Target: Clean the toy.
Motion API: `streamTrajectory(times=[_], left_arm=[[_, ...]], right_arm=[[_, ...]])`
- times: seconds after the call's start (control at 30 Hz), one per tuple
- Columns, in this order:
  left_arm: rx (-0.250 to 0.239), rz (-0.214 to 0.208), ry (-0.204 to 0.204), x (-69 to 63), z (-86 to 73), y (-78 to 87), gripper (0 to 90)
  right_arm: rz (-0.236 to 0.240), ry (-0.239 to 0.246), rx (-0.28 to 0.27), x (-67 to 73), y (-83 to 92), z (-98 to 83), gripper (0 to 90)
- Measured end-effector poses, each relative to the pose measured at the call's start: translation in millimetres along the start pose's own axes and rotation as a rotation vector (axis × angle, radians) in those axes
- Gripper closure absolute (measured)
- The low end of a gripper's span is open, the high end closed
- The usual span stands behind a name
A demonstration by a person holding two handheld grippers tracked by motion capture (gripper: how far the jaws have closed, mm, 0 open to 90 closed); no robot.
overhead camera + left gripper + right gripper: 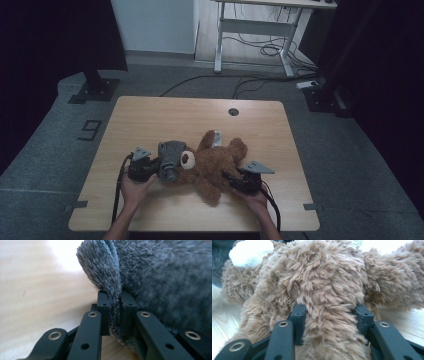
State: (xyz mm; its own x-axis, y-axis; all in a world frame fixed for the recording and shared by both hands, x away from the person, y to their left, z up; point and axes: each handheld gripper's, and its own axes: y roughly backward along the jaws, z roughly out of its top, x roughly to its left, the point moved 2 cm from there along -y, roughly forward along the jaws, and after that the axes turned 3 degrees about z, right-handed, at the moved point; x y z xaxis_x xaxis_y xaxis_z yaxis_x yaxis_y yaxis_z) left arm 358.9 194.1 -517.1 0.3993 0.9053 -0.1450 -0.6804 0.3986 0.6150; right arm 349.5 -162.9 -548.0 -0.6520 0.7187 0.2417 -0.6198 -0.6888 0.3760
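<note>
A brown teddy bear lies on its back on the wooden table, head to the left. A grey fuzzy hat sits over its head. My left gripper is shut on the hat's rim; in the left gripper view a fold of the grey hat is pinched between the left gripper's pads. My right gripper is shut on the bear's body; in the right gripper view the brown bear bulges between the right gripper's jaws, its white muzzle at the upper left.
A round cable hole sits near the table's far edge. Beyond the table stand a white desk frame and loose cables on the grey floor. A dark stand base is at the far left.
</note>
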Motion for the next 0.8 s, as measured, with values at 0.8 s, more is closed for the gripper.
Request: streamTrajectory(times=[0.8], left_arm=[[-0.057,-0.082,0.084,-8.0,41.9,-21.2,82.2]], right_arm=[[-0.028,0.173,-0.146,4.1,-10.9,29.5,66.8]])
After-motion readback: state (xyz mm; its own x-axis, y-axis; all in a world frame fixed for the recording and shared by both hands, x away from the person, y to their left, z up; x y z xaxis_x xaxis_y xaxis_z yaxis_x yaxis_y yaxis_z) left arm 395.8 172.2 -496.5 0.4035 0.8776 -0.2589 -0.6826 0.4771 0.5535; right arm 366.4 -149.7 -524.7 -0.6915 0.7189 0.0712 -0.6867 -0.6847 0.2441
